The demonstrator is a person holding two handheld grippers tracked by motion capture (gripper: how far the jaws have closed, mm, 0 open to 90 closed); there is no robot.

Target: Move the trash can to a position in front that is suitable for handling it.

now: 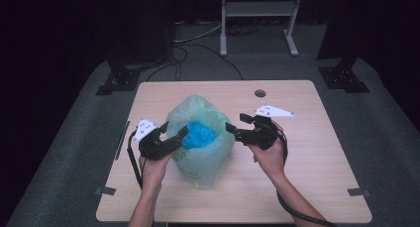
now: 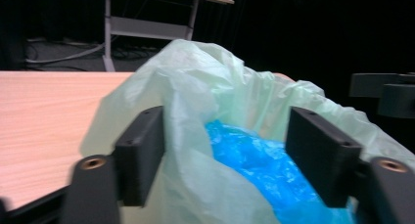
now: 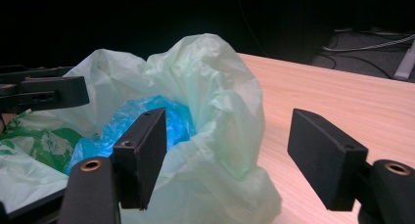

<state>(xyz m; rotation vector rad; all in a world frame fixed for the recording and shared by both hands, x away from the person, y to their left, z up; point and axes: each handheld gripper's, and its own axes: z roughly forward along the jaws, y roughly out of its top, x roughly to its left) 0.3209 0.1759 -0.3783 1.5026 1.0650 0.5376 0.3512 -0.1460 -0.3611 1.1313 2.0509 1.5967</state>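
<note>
The pale green bag (image 1: pixel 200 138), blue bundle (image 1: pixel 199 134) inside, stands mid-bench (image 1: pixel 307 187). The left gripper (image 1: pixel 173 135) is nearer, its released fingers (image 2: pixel 142 153) straddling the bag's rim; the right gripper (image 1: pixel 236 127), fingers spread, hangs just beside the bag's opposite rim
</note>
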